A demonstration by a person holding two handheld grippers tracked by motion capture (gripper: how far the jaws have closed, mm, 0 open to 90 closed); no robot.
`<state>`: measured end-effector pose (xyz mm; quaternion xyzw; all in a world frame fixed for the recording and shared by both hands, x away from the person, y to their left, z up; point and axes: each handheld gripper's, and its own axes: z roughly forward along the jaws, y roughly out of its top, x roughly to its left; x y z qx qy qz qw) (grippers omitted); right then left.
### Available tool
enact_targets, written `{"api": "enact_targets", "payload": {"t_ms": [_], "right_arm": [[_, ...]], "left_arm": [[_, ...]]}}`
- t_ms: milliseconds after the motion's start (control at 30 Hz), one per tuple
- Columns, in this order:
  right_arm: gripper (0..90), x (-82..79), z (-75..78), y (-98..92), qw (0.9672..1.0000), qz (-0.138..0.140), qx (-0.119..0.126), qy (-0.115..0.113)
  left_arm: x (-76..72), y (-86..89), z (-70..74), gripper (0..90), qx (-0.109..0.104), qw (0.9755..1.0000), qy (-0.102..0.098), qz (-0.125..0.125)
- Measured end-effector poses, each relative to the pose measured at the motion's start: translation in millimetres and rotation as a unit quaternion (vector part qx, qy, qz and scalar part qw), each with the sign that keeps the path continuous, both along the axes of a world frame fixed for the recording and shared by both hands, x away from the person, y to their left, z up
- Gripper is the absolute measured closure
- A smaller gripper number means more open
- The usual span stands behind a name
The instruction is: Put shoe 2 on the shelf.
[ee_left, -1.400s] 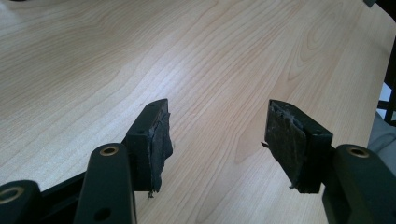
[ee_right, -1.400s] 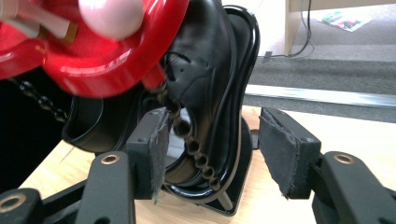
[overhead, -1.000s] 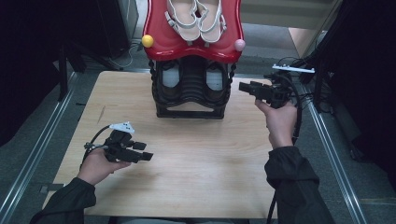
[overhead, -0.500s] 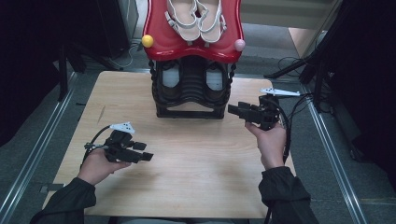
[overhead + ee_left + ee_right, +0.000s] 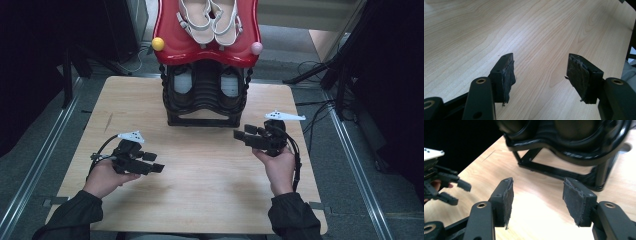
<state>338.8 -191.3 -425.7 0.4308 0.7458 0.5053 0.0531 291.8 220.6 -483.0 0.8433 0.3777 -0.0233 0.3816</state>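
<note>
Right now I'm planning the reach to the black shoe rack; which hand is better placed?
Probably the right gripper: it sits open beside the rack, jaws toward its base. The left gripper faces bare table, farther off.

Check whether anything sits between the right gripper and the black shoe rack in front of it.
Nothing visible does. The right gripper, jaws open and empty, faces the black shoe rack across bare wooden table. The left gripper sits well off to the side, out of that path.

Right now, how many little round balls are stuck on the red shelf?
2: a yellow round ball at the red plastic shelf's left front corner, a pink round ball at its right; others may be hidden.
</note>
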Motion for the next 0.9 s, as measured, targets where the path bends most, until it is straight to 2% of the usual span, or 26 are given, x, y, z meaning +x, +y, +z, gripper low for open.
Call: {"api": "enact_targets", "payload": {"t_ms": [267, 367, 533, 733, 900], "right_arm": [[41.6, -7.9, -16.6, 8.6, 0.9997, 0.020, 0.001, 0.014], [41.2, -12.1, -23.0, 8.8, 0.9997, 0.023, 0.002, 0.011], [40.3, -15.3, -33.0, 7.6, 0.9994, 0.026, -0.009, 0.019], [39.0, -15.8, -36.1, 4.8, 0.9995, 0.023, -0.006, 0.019], [37.6, -15.9, -38.8, 6.2, 0.9992, 0.029, -0.024, 0.016]], "left_arm": [[0.1, -0.3, 0.4, 38.3, -0.001, 1.0000, 0.002, -0.002], [-0.4, -0.7, 0.6, 37.6, -0.004, 1.0000, 0.002, -0.003], [0.0, -1.5, 0.8, 36.7, -0.005, 1.0000, 0.002, -0.006], [0.4, -1.5, 1.1, 34.3, -0.012, 0.9999, 0.004, -0.007], [0.8, -4.3, -0.8, 27.0, -0.014, 0.9999, 0.000, -0.005]]}}
